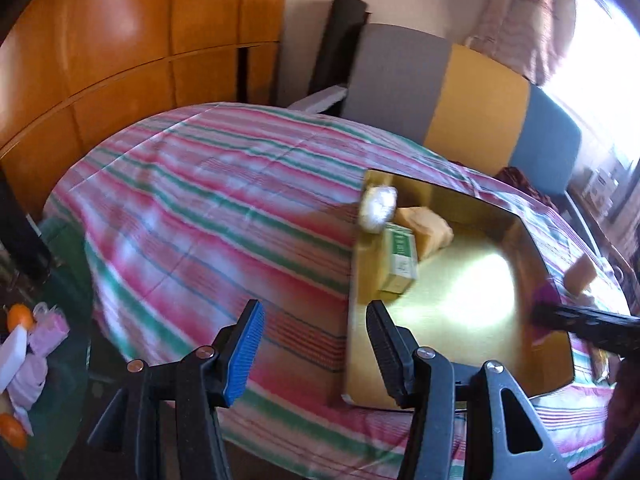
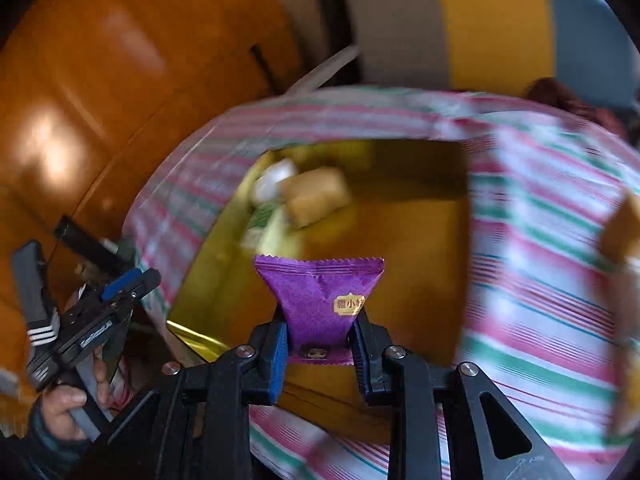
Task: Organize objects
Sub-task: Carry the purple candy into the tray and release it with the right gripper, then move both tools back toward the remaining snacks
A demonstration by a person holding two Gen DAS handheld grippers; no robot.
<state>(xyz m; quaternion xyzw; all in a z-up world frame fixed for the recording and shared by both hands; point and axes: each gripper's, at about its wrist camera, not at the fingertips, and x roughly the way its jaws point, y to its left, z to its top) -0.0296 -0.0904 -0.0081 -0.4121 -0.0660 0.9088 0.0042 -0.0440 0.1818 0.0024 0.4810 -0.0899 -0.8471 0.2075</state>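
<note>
The right claw (image 2: 320,344) pinches a shiny purple snack packet (image 2: 320,296) just above the golden box (image 2: 420,240). The left claw (image 1: 316,344) is spread, holding nothing, beside that box.

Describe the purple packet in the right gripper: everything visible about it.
The purple packet is a small glossy foil-like sachet with a faint scale pattern, a zigzag-cut top edge and a gold label with characters. It flares wide at the top and narrows where the right gripper is shut on its lower part, jaws pressing both sides. It stands upright above the gold tray, touching nothing else.
</note>
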